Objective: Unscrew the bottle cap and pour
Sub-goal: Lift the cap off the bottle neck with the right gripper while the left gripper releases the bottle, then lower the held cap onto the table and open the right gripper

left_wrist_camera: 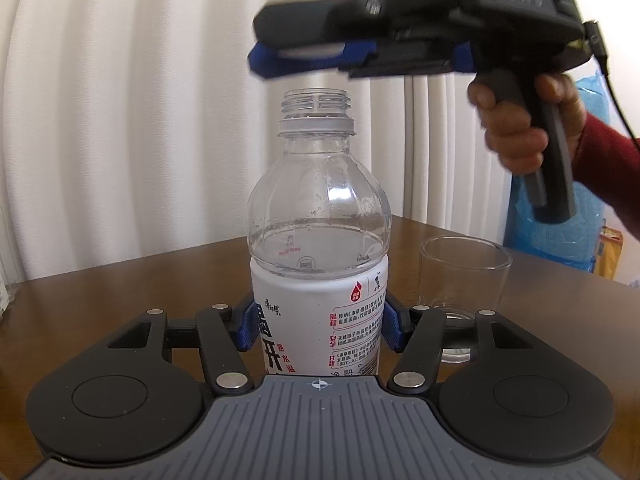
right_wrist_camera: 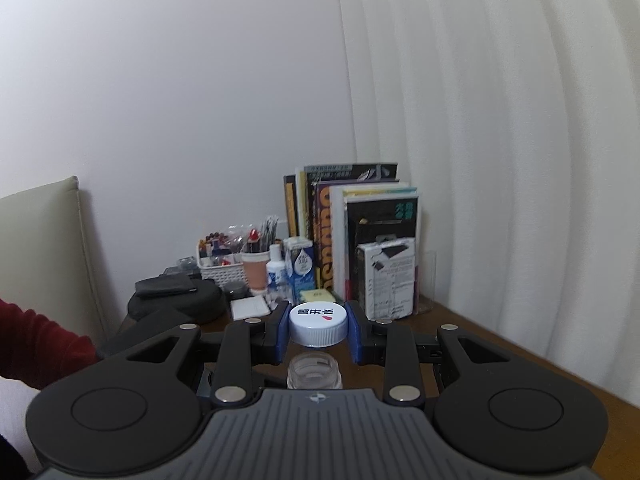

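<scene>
— Clear plastic, that water bottle [left_wrist_camera: 319, 240]; where did it stand?

— Upright on the brown wooden table [left_wrist_camera: 120, 296], with the left gripper [left_wrist_camera: 319, 326] clamped on its white label, one blue pad [left_wrist_camera: 246, 330] pressed to each side. Water sat at about the top edge of the label, and the threaded neck was bare, with only the grey ring left under the threads.

— And the cap?

— The white cap [right_wrist_camera: 318, 323], blue and red print on its top, was pinched between the blue pads of the right gripper [right_wrist_camera: 318, 330]. It hung just above the open bottle mouth [right_wrist_camera: 315, 370], clear of it, not touching.

— Could the left camera see that too?

— It saw the right gripper [left_wrist_camera: 296, 58] from the side, level and somewhat blurred, right over the neck, with a sliver of white cap [left_wrist_camera: 310, 53] between its pads. A hand [left_wrist_camera: 520, 128] in a dark red sleeve gripped the handle.

— Anything to pour into?

— A clear drinking glass [left_wrist_camera: 464, 280] stood upright on the table just to the right of the bottle, partly behind the left gripper's linkage. Whether it held anything, I could not tell.

— Beyond that?

— White curtain [left_wrist_camera: 140, 100] behind the bottle; in the right view, a row of books [right_wrist_camera: 352, 232] and a white basket [right_wrist_camera: 222, 266] of small items at the table's far end.
</scene>
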### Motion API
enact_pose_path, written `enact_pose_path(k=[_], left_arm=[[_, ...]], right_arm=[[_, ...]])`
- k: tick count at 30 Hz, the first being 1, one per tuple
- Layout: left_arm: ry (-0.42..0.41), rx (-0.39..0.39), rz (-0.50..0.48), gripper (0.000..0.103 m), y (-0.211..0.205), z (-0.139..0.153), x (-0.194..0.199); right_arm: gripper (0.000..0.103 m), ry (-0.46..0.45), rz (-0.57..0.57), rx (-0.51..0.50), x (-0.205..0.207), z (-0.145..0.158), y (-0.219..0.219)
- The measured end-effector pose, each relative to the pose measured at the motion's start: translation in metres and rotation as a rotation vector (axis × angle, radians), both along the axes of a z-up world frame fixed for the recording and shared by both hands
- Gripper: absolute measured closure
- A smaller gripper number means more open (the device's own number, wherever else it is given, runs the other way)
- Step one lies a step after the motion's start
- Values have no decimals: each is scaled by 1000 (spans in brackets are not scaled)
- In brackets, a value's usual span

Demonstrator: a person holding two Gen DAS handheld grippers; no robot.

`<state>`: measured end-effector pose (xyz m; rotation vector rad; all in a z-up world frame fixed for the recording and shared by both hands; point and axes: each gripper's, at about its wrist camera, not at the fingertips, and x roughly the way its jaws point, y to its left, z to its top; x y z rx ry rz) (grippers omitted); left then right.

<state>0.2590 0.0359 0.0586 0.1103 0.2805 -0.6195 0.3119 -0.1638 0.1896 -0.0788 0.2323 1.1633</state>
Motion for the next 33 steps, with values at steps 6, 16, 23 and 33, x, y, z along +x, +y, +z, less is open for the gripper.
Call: enact_pose_path(k=[6,16,23,33], left_arm=[[-7,-41,36,8,2,9,-11],[30,-18,105,0,0,15,-43],[54,-69,139,0,9,17,-79],[63,-104,133,0,5,16,-121]], right_arm=[[72,-43,-130,-32,-29,16,-6],[71,-40,-374,-15,-93,9,-40],[71,8,-535,-9,-143,-16,-70],[71,218,-802,-135,-152,-102,-87]])
